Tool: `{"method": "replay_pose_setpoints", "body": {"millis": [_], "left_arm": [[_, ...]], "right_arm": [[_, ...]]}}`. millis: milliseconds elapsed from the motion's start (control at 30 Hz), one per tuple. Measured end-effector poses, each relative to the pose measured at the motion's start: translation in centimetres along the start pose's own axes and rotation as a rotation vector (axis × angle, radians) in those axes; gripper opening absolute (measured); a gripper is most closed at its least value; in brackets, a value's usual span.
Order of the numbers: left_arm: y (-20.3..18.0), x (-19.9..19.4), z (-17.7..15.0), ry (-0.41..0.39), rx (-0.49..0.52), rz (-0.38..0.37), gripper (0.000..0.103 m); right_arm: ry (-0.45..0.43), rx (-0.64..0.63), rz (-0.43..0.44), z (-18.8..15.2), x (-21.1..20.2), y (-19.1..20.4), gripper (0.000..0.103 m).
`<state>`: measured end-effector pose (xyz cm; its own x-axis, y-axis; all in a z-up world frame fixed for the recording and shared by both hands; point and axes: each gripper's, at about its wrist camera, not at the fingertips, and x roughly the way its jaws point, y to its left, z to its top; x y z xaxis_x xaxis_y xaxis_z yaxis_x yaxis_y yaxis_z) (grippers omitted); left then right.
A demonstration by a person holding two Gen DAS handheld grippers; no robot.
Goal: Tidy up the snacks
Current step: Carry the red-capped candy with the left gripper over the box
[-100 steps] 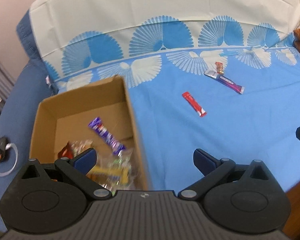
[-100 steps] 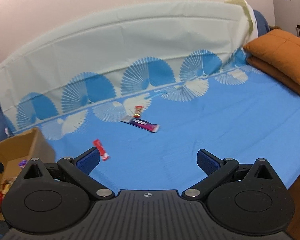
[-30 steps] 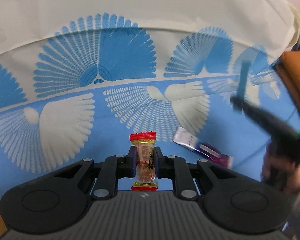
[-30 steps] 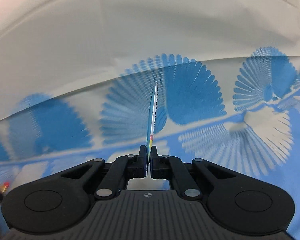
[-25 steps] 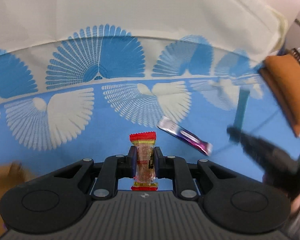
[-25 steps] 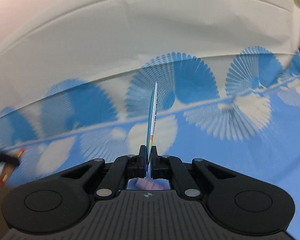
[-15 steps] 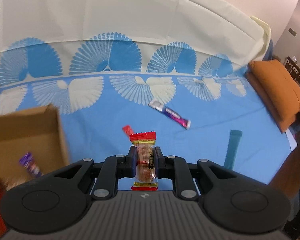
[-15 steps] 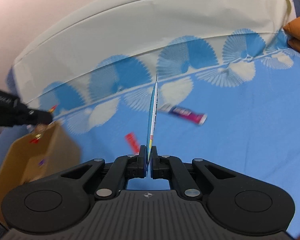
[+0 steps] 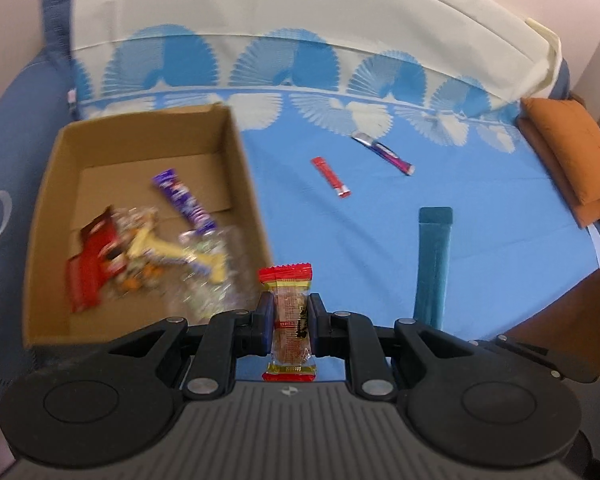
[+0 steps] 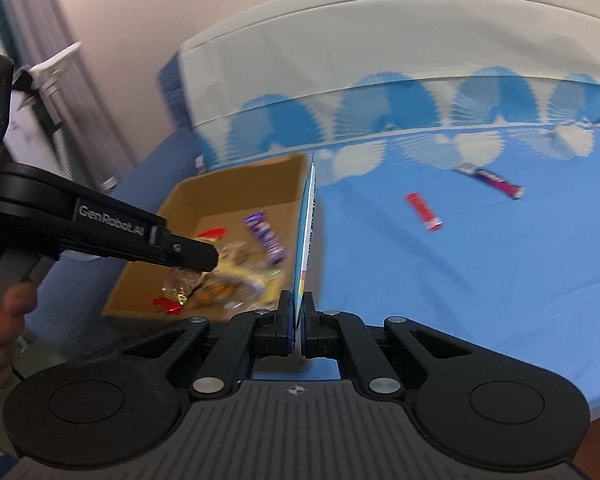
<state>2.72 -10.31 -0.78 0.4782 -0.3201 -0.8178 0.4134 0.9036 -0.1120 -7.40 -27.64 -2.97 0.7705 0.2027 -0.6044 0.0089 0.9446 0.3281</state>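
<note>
My left gripper (image 9: 290, 316) is shut on a small clear snack packet with red ends (image 9: 289, 312), held just right of the near corner of the cardboard box (image 9: 244, 168). The box holds several snacks, among them a purple bar (image 9: 184, 200) and a red packet (image 9: 92, 264). My right gripper (image 10: 296, 324) is shut on a thin teal sachet (image 10: 306, 220) seen edge-on, near the box (image 10: 236, 180); the sachet shows in the left wrist view (image 9: 434, 264). The left gripper's arm (image 10: 100, 232) reaches over the box. A red stick (image 9: 331, 177) and a purple bar (image 9: 384, 152) lie on the blue sheet.
The bed is covered by a blue sheet with a fan pattern (image 9: 480, 208) and a cream band at the back (image 9: 300, 4). Orange pillows (image 9: 576, 160) lie at the right edge. A dark blue cover (image 9: 8, 128) lies left of the box.
Both grippers have swung left and back toward the box while holding their snacks. The box now fills the left of both views; the red stick and purple bar are farther off.
</note>
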Motion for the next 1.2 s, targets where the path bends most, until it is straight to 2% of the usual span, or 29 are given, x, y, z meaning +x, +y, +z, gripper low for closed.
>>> {"method": "replay_pose_setpoints", "body": {"millis": [233,433,733,1200], "left_arm": [[3.6,-4.4,-4.2,-0.05,-0.05,0.037,0.019],[5.5,-6.2,-6.0,-0.075,-0.092,0.047,0.019],[6.2,-7.1,-6.8,-0.094,-0.114,0.044,0.019],[6.2,-6.6,-6.5,-0.091,-0.115,0.032,0.019]], "right_arm": [[0.019,-0.108,0.044,-1.5,-1.2,5.6,0.004],[0.019,-0.157,0.059,-2.1,-1.9,8.0,0.004],[0.017,-0.207,0.061,-2.5,-2.2,9.5,0.004],[0.035,-0.212,0.054,-2.6,-1.8,9.3,0.004]]}}
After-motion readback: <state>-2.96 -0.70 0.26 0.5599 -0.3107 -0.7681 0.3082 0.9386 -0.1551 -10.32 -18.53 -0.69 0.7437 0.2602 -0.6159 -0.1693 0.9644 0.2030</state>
